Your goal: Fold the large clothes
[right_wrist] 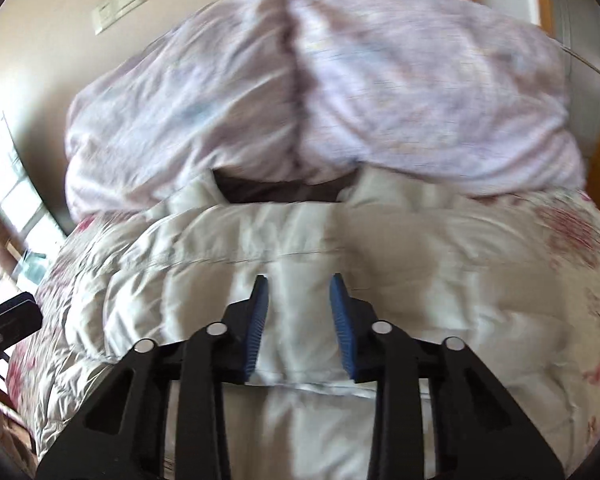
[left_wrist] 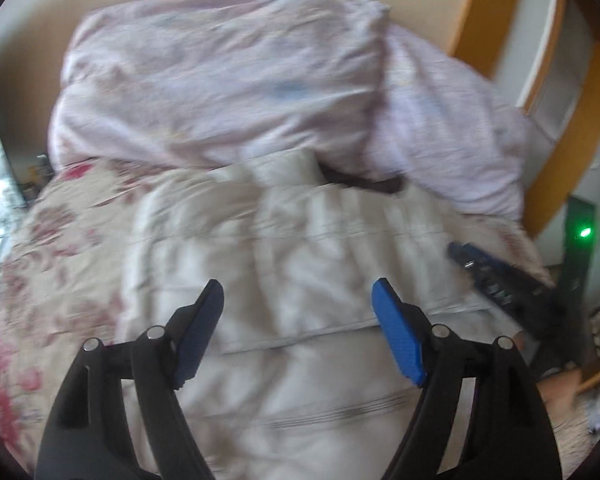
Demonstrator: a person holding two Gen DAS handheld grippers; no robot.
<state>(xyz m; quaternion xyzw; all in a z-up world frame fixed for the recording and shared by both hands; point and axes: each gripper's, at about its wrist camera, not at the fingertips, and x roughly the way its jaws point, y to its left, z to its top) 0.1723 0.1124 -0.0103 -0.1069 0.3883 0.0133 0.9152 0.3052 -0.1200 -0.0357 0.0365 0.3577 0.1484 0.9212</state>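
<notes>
A pale cream padded garment [left_wrist: 300, 240] lies spread on the floral bed cover; it also shows in the right wrist view [right_wrist: 300, 248], with a dark lining at its collar [right_wrist: 276, 192]. My left gripper [left_wrist: 298, 292] is open wide above the garment, holding nothing. My right gripper [right_wrist: 299, 288] is open with a narrower gap, its blue pads [right_wrist: 342, 320] over a folded edge of the garment; no cloth is pinched. The right gripper's body [left_wrist: 500, 284] shows at the right of the left wrist view.
A rumpled lilac duvet [left_wrist: 228, 80] is heaped at the head of the bed against the beige wall; it also fills the top of the right wrist view [right_wrist: 380, 92]. The floral bed cover [left_wrist: 52, 248] surrounds the garment. An orange-framed door [left_wrist: 572, 132] stands at right.
</notes>
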